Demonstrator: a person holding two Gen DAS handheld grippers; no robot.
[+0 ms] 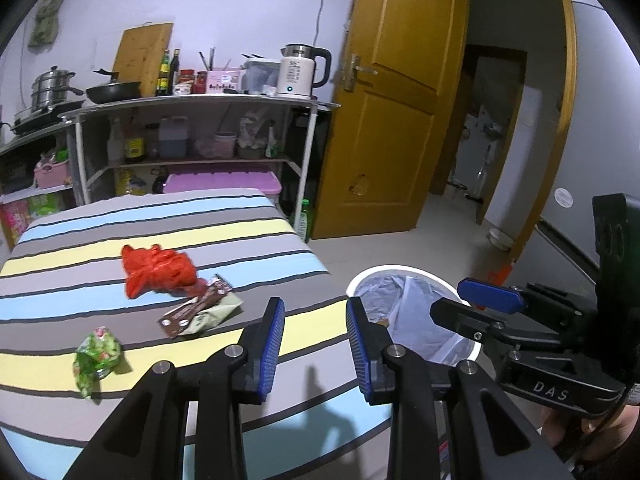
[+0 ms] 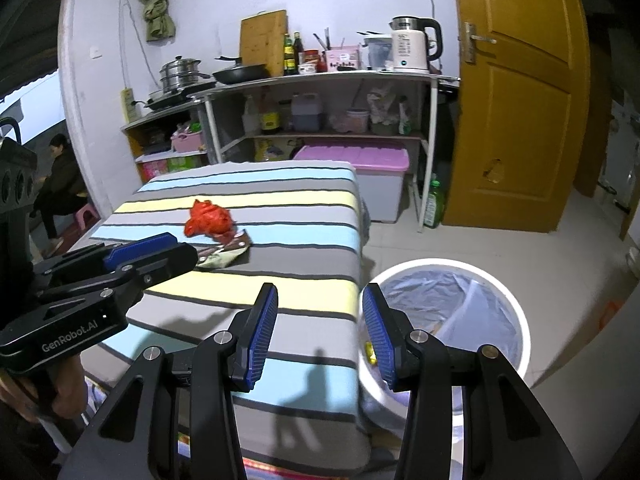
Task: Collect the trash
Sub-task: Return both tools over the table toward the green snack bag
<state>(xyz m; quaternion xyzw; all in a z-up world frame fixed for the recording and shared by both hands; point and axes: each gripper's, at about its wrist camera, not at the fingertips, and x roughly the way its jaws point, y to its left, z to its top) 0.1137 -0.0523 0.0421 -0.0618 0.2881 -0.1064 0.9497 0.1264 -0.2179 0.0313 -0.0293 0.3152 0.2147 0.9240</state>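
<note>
Trash lies on the striped tablecloth [image 1: 224, 216] [image 2: 288, 184]: a crumpled red plastic bag [image 1: 160, 272] [image 2: 210, 218], a brown wrapper [image 1: 196, 310] lying on a pale green one [image 1: 222, 312] [image 2: 224, 256], and a crumpled green wrapper [image 1: 96, 356] nearer the front left. My left gripper [image 1: 316, 348] [image 2: 180, 250] hovers open over the table's near right part, to the right of the trash, nothing between its fingers. My right gripper [image 2: 320, 332] [image 1: 460, 300] is open and empty over the table's right edge, beside the white bin [image 1: 404, 269] [image 2: 440, 262] with a clear liner on the floor.
A shelf unit [image 2: 320, 76] with pans, bottles and a kettle [image 1: 298, 72] stands behind the table, a pink-lidded box [image 2: 356, 158] beneath it. An open yellow door [image 1: 392, 112] and a green bottle [image 2: 434, 204] are to the right. A person [image 2: 60, 184] sits far left.
</note>
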